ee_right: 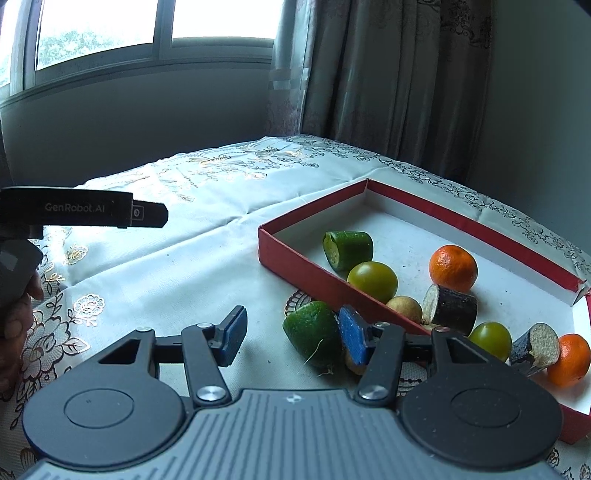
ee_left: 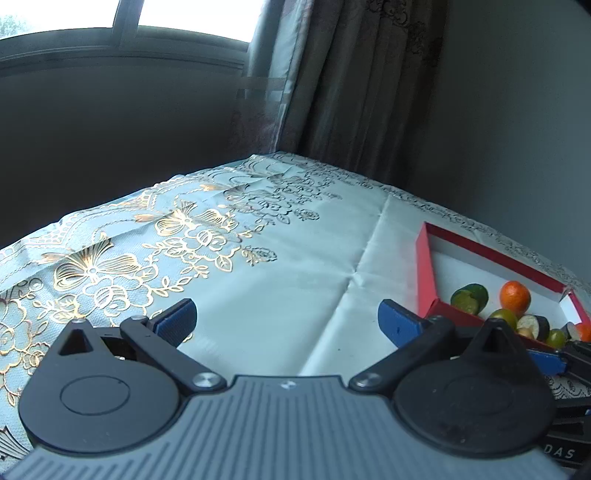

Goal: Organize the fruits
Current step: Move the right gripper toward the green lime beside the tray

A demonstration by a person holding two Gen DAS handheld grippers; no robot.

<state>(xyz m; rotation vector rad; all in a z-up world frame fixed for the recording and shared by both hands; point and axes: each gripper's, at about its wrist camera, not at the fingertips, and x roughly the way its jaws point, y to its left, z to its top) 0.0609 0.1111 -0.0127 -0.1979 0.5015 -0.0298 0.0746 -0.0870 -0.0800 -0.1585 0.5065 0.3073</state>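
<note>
Mostly done — most fruits lie inside the red box (ee_right: 295, 258); one green piece (ee_right: 310, 332) remains just outside it. Both grippers' jaws spread, empty.

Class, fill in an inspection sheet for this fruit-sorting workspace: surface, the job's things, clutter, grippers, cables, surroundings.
Surface: pale floral tablecloth, creased.
Job's things: red tray holding a cut green piece, two oranges, two green round fruits, two dark cut pieces and a small yellowish fruit; another green piece lies outside on the cloth, by the tray wall.
Clutter: nothing seen.
Grippers: left gripper open, empty; right gripper open, one finger beside the outside green piece.
Cables: nothing seen.
Surroundings: window, curtain, grey wall.
</note>
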